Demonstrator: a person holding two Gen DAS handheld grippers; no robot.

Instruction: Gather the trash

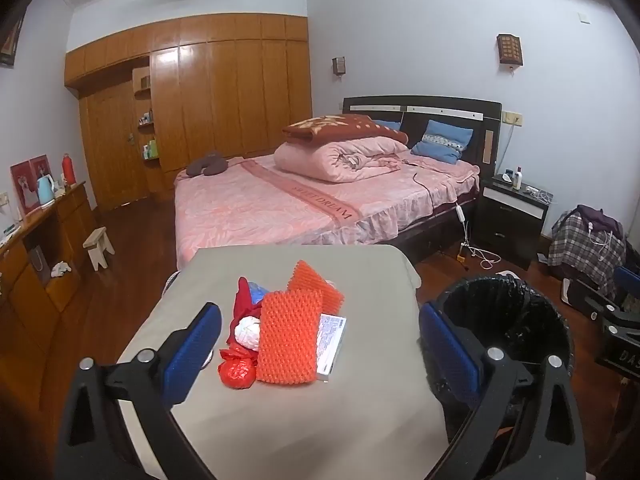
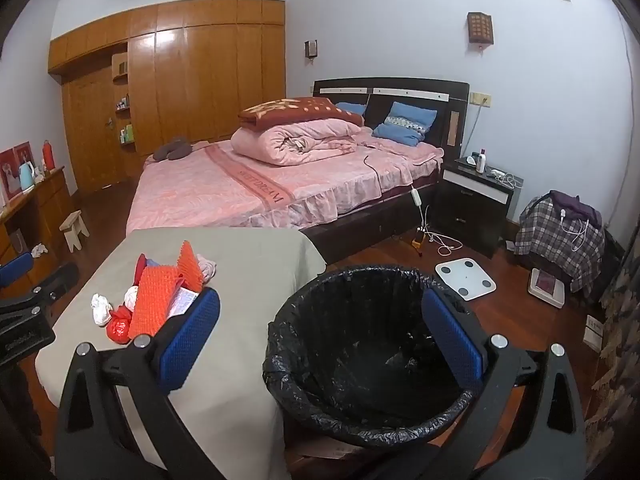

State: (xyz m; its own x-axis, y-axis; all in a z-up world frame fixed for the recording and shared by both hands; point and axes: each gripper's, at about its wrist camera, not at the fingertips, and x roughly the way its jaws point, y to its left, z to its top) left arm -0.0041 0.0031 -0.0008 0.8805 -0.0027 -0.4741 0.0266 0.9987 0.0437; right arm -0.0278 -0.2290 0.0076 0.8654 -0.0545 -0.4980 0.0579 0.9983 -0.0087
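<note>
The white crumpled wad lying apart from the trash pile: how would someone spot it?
Find the grey-covered table at the foot of the bed, left of the black-lined bin. Trash is heaped on it around an orange bumpy sheet. The white crumpled wad lies alone, just left of the heap.

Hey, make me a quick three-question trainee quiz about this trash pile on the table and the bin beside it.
1. True or false: the black-lined bin already holds the orange foam nets.
2. Which is open: A the left hand-held gripper only, B the right hand-held gripper only, C both?
3. What covers the table under the trash?

Key: 1 false, they lie on the table. 2 C. 3 A grey cloth.
</note>
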